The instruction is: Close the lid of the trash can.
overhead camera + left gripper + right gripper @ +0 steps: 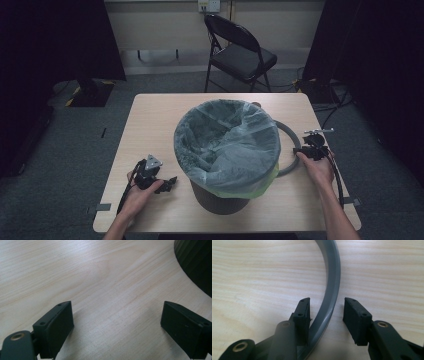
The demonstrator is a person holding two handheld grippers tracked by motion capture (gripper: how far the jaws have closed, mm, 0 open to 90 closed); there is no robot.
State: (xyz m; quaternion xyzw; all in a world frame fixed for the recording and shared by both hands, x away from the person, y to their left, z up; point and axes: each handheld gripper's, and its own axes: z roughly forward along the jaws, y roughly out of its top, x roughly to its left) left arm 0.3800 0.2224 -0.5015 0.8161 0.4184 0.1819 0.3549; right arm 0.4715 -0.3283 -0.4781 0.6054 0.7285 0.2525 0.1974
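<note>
On the wooden bench [150, 120] stands a bag-lined waste bin [227, 145]. Its grey ring [331, 285] lies flat beside it, between the half-open right hand-held gripper [326, 315], touching one pad. The left hand-held gripper [117, 325] gapes wide, empty, near the bin's base.

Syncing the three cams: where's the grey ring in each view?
High view: grey ring lies flat on the table, right of the lined bin, partly hidden behind it, by the right gripper.
Left gripper view: not in this picture; bare tabletop and the bin's dark wall at the upper right.
Right gripper view: ring arcs from top centre down between the open jaws.
Shared landmark: the light wood tabletop.
</note>
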